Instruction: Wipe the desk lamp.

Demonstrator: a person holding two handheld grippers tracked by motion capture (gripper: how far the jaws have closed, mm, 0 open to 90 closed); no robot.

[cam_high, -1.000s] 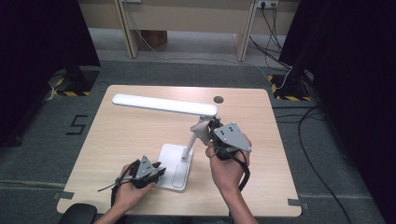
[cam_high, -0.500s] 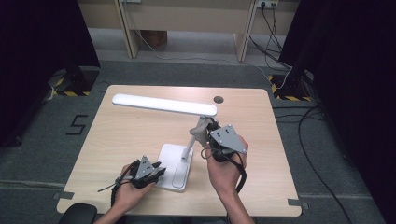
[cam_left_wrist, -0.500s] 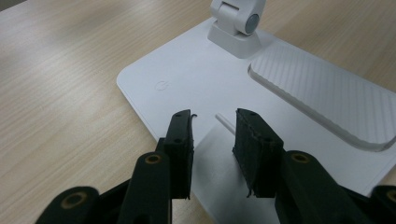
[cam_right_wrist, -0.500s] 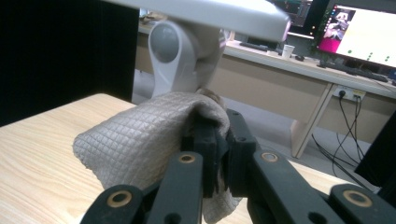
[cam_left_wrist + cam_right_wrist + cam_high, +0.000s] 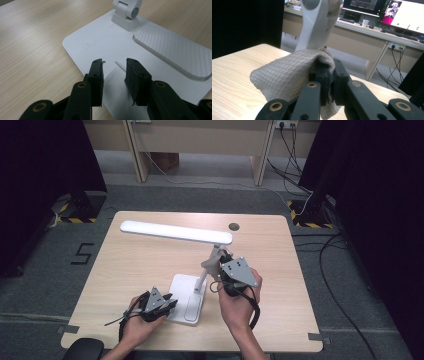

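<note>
From above, the white desk lamp (image 5: 192,270) stands mid-table; the right gripper (image 5: 226,264) is up against its arm, the left gripper (image 5: 167,304) by the base. Left gripper view: jaws apart over the flat base (image 5: 105,47), which looks heavy and stable. Right gripper view: jaws clamped on a soft grey quilted cloth (image 5: 287,75) touching the smooth, probably slippery arm (image 5: 318,22)

Numeral "5" (image 5: 84,253) showing on grey floor left of table, power symbol (image 5: 86,45) sitting on white lamp base (image 5: 105,40) nr its edge, monitor (image 5: 405,15) text in bkgd reading too blurred, no other legible marks.
</note>
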